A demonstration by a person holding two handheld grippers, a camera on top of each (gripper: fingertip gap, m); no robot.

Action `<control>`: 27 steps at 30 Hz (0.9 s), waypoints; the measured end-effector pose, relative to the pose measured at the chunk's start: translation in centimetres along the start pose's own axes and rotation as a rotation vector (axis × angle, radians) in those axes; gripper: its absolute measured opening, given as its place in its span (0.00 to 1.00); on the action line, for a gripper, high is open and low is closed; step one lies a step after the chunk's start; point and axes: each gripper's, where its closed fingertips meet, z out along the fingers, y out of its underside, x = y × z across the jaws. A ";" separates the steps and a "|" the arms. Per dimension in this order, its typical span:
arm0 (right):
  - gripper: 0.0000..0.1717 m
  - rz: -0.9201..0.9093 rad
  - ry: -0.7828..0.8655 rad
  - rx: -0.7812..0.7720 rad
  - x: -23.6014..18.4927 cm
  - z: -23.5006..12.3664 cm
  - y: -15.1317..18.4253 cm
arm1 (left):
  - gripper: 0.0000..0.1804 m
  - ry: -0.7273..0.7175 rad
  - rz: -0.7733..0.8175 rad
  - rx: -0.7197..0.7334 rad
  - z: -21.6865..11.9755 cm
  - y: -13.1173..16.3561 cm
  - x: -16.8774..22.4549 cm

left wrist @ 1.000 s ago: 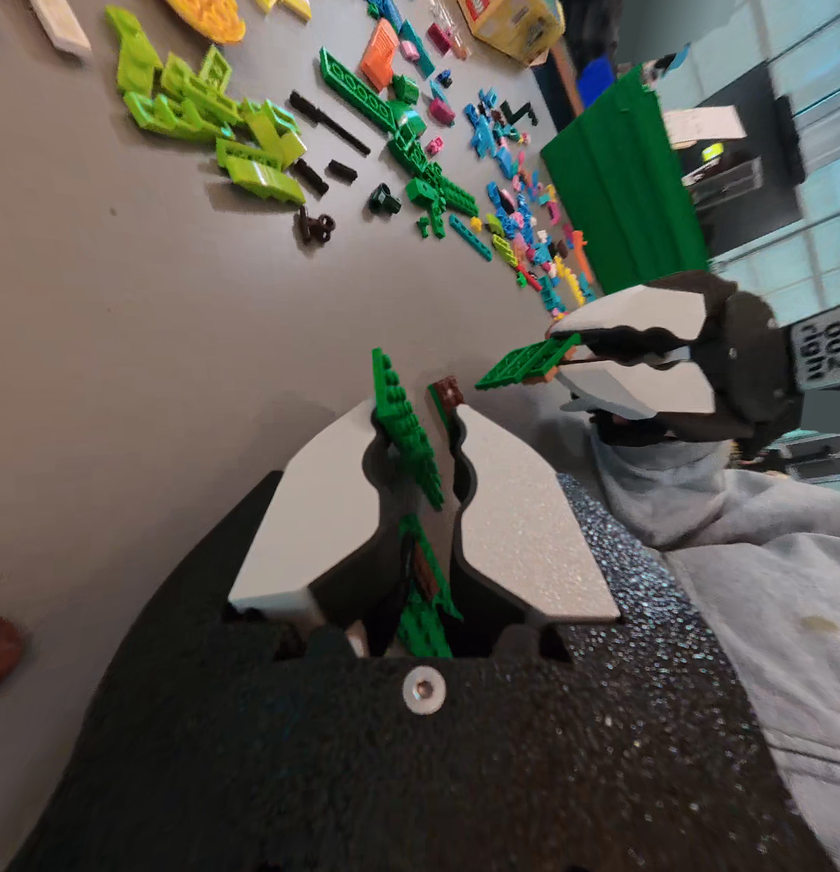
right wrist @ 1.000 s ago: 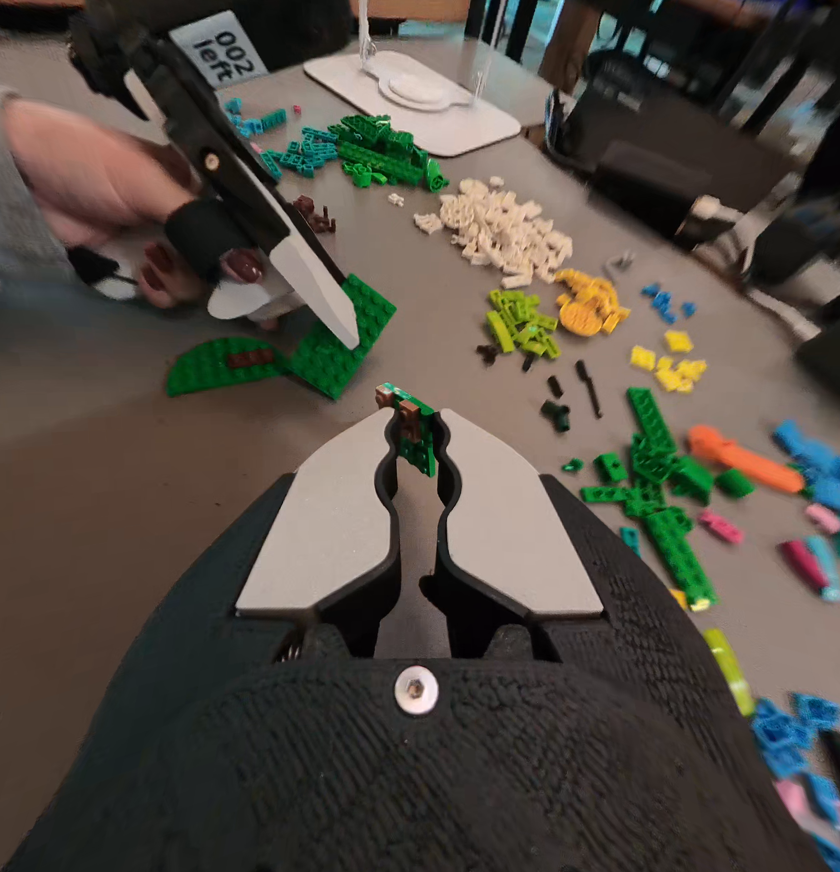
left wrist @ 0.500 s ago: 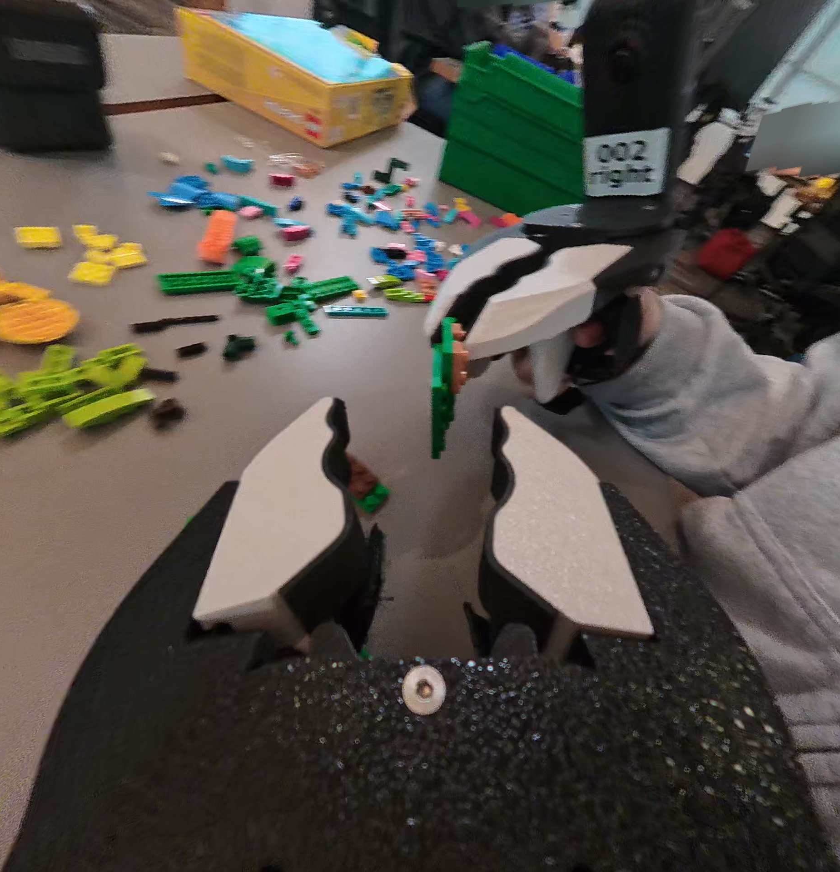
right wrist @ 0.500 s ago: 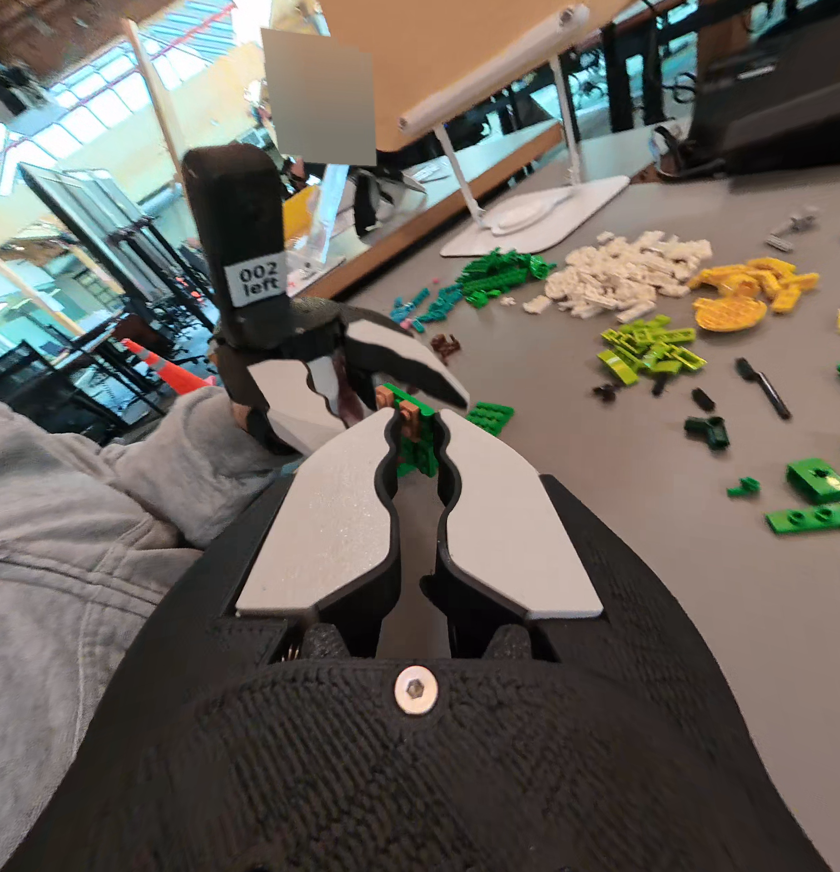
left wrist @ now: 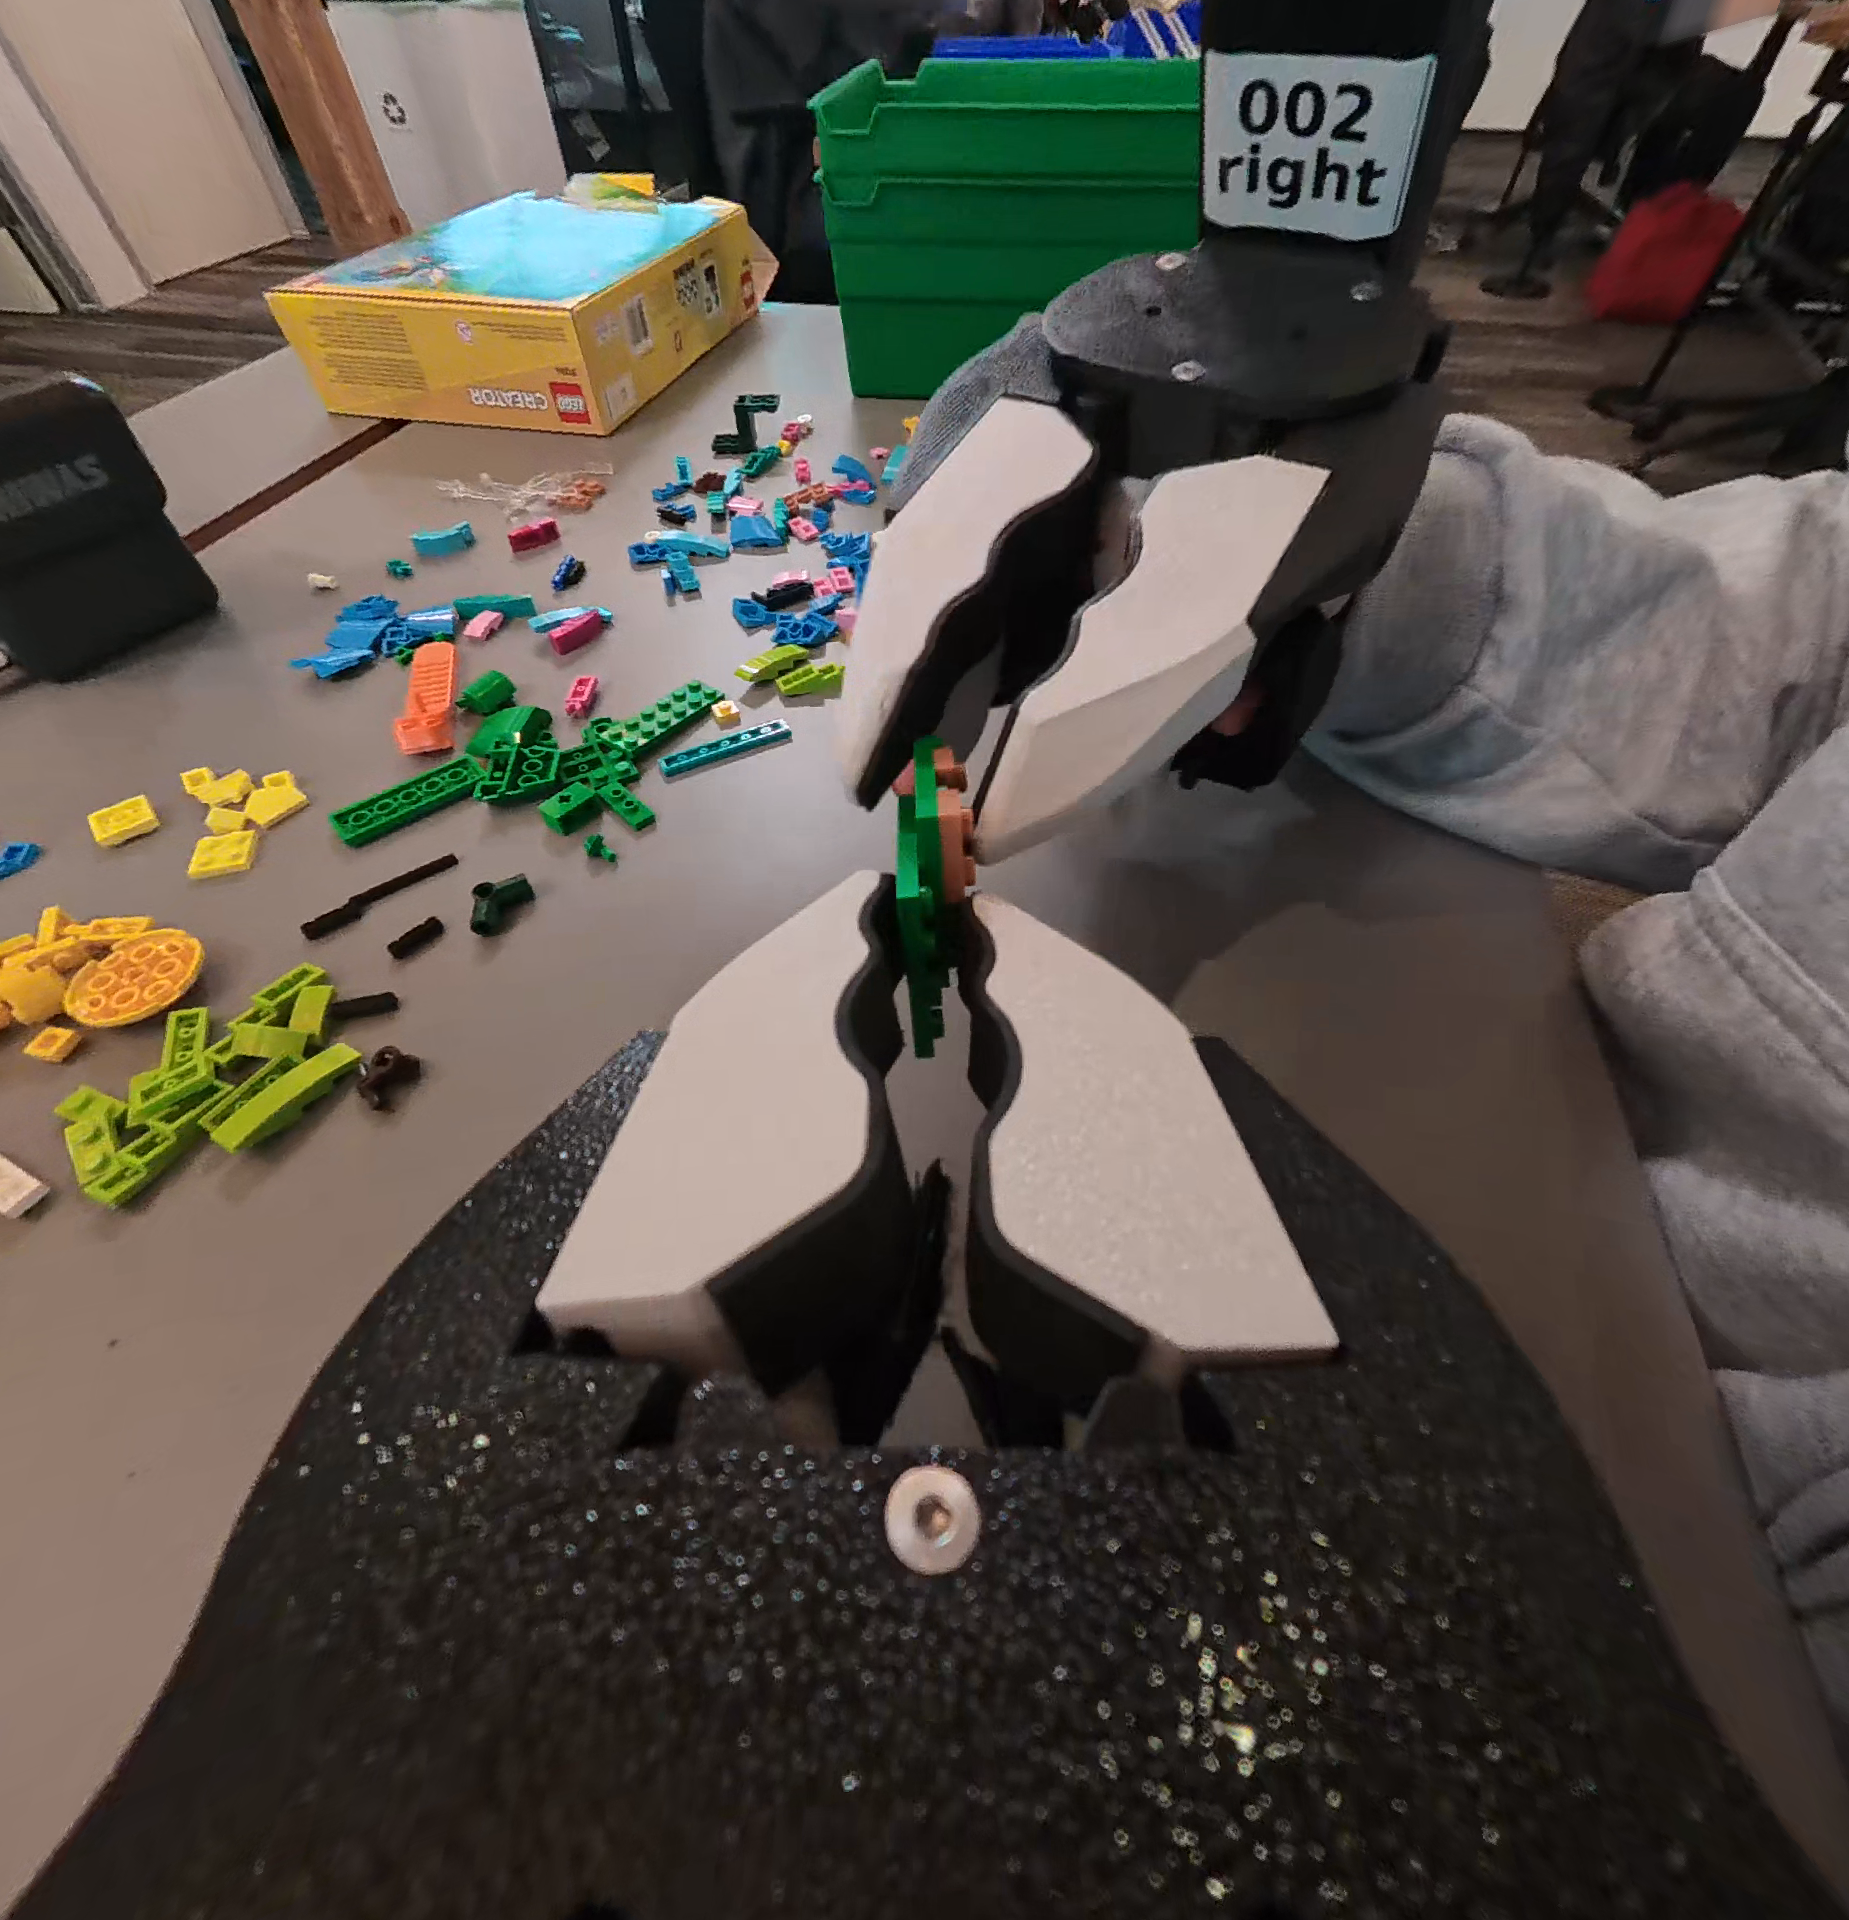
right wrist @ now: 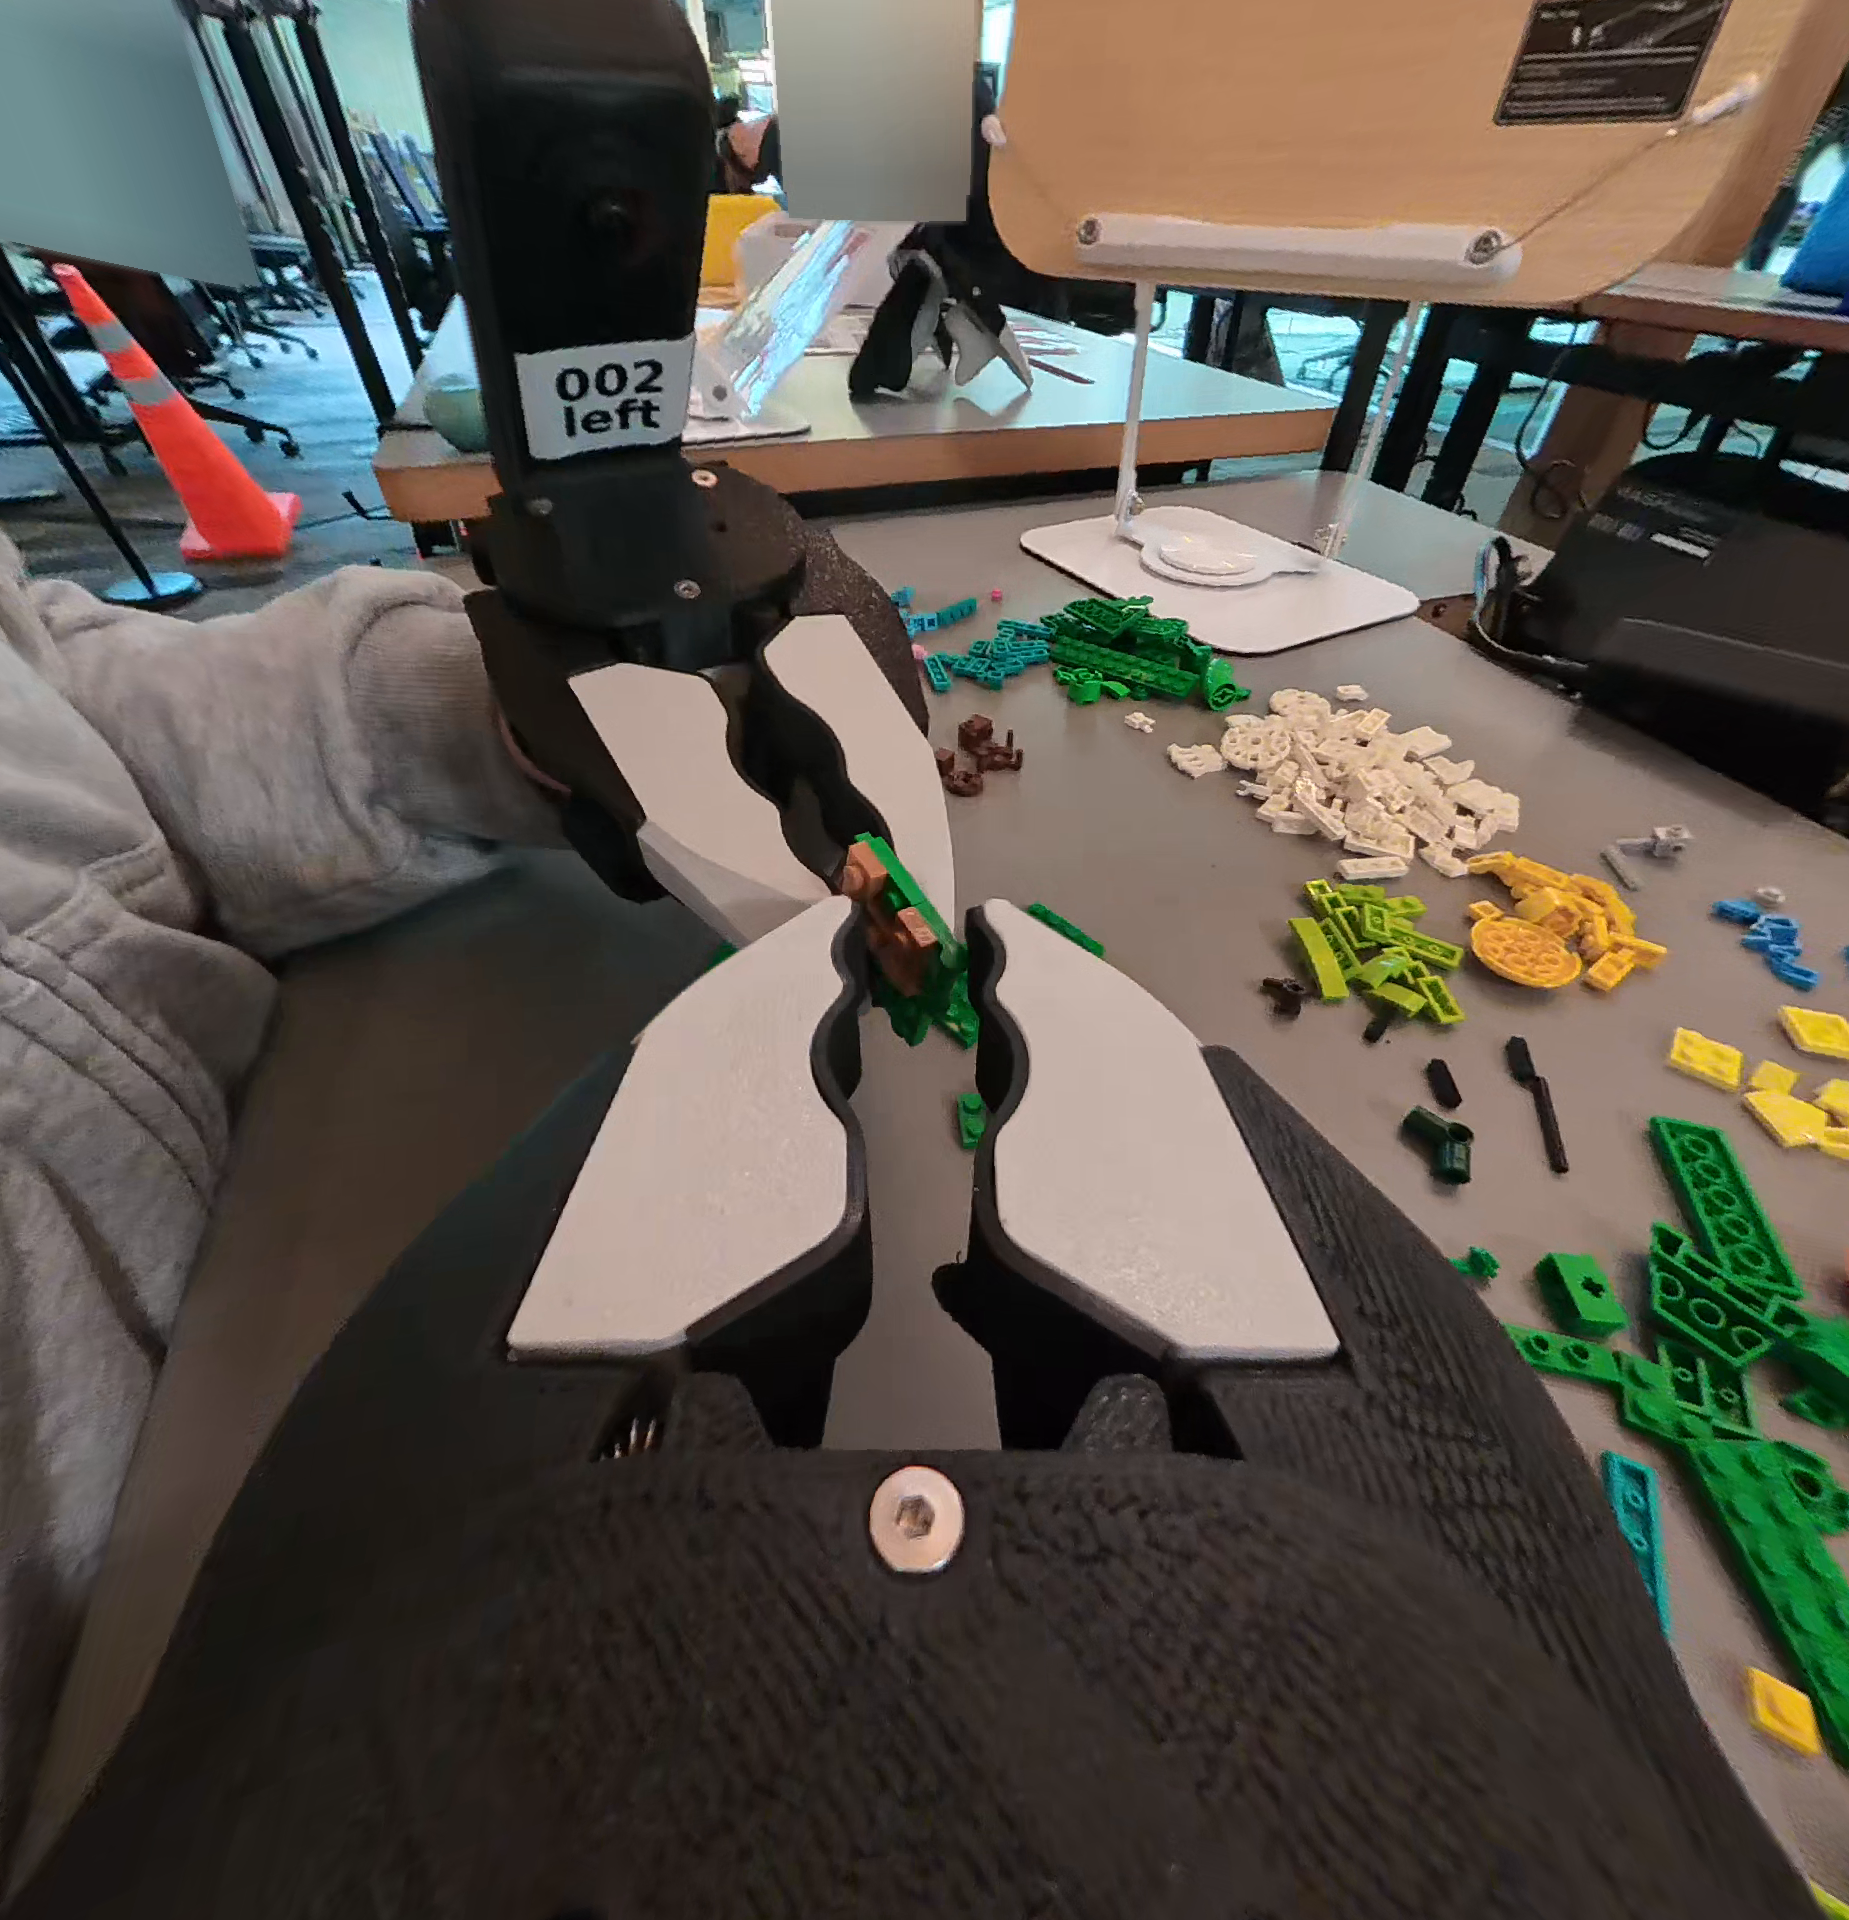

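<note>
Left wrist view: the left tool is clamped edge-on on a small flat green brick plate carrying tan-brown bricks, held above the grey table. The right tool straddles the plate's upper end, its right pad on the brown bricks; its left pad's contact is unclear.

Right wrist view: the right tool stands slightly apart around the same assembly, a gap showing beside its right finger. Loose sorted bricks lie unassembled.

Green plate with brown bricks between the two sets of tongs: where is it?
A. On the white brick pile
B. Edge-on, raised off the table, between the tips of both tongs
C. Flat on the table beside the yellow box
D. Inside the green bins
B. The green plate stands edge-on, off the table, between the left tongs and right tongs.
</note>
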 end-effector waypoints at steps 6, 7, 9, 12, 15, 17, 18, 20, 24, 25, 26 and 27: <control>0.06 0.047 -0.061 0.044 -0.4 -0.7 -0.7 | 0.10 0.119 -0.102 0.105 -1.6 -1.4 0.9; 0.06 0.059 -0.080 0.049 -0.7 -0.8 -0.8 | 0.07 0.125 -0.097 0.107 -1.7 -1.4 0.9; 0.06 0.074 -0.101 0.054 -0.9 -0.7 -0.8 | 0.04 0.123 -0.080 0.106 -1.7 -1.3 0.9; 0.06 0.096 -0.128 0.065 -1.1 -0.8 -1.0 | 0.03 0.155 -0.102 0.132 -1.9 -1.6 1.1; 0.07 0.066 -0.131 0.059 -1.5 -0.9 -1.0 | 0.02 0.182 -0.131 0.139 -2.0 -1.6 1.3; 0.08 0.022 -0.113 0.038 -1.5 -0.8 -0.8 | 0.02 0.168 -0.115 0.135 -2.0 -1.6 1.3; 0.07 -0.011 -0.093 0.045 -1.4 -0.8 -1.0 | 0.02 0.154 -0.112 0.147 -2.0 -1.8 1.2; 0.06 -0.089 -0.052 0.062 -1.4 -0.8 -1.5 | 0.02 0.139 -0.132 0.180 -2.1 -2.2 1.0; 0.06 -0.423 0.125 0.024 -1.2 -0.6 -2.1 | 0.02 0.107 -0.227 0.241 -2.3 -2.7 0.1; 0.05 -0.534 0.179 0.017 -1.2 -0.6 -2.4 | 0.01 0.106 -0.256 0.264 -2.4 -2.9 -0.1; 0.05 -0.628 0.223 0.006 -1.2 -0.5 -2.5 | 0.01 0.106 -0.278 0.274 -2.5 -3.0 -0.3; 0.05 -0.707 0.255 -0.009 -1.2 -0.4 -2.5 | 0.02 0.102 -0.296 0.277 -2.5 -3.0 -0.5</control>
